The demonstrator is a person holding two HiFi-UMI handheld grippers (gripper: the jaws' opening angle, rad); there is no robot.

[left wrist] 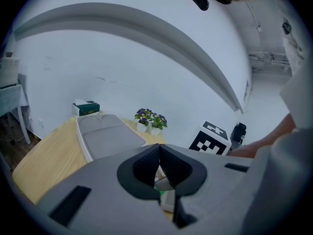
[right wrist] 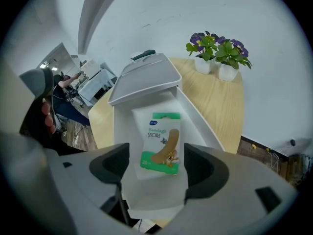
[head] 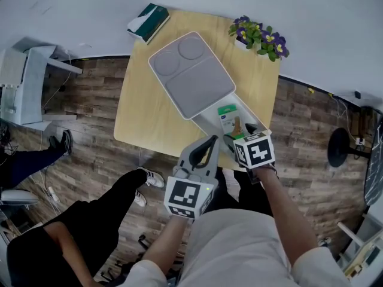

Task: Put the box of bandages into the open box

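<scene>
Light wooden worktop (head: 143, 112) bearing a white rectangular open box (right wrist: 200, 126): the flat green-and-white box of bandages (right wrist: 160, 142) lies inside it, below your right gripper (right wrist: 154, 166), whose jaws stand wide, clear of it. Your left gripper (left wrist: 159, 168) is closed, empty.

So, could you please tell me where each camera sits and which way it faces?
Head view: on the head, facing steeply down at the table; left gripper, right gripper and forearms show.
Left gripper view: on that gripper, facing across the table to the wall; shut jaws show.
Right gripper view: on that gripper, facing down at the box of bandages; open jaws show.
Shared: all three see the potted flowers.
</scene>
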